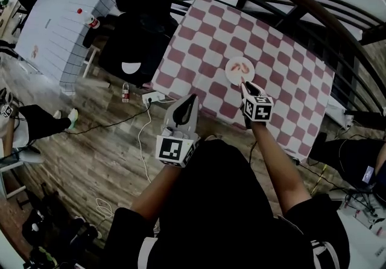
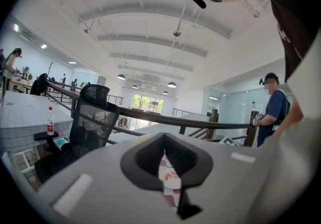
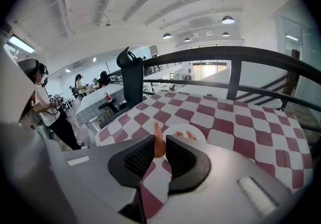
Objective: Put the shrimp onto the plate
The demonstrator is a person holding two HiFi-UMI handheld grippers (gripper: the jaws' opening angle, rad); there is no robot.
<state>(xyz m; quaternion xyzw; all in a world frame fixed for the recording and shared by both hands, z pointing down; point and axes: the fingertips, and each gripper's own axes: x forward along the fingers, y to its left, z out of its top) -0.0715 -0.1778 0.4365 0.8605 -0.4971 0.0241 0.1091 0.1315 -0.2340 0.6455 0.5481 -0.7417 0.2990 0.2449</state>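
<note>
**Shrimp held over the checkered table, near the plate**

The shrimp (image 3: 159, 142) was between the jaws of the right gripper (image 1: 247, 87). The two pads pressed on its sides and its tail end stood up above them, in the lower centre of the right gripper view. The jaws were only as far apart as the shrimp's body was thick. Just behind it in that view lay the white plate (image 3: 186, 127), with two more shrimps (image 1: 240, 69) already on it. In the head view the gripper's tip was just below the plate, close to its rim.

The plate lay on a table with a red and white checkered cloth (image 1: 199, 38), in the upper middle of the head view.

The left gripper (image 1: 192, 99) was lower left of the plate, over the near edge of the table. Its jaw tips met and nothing was between them.
</note>
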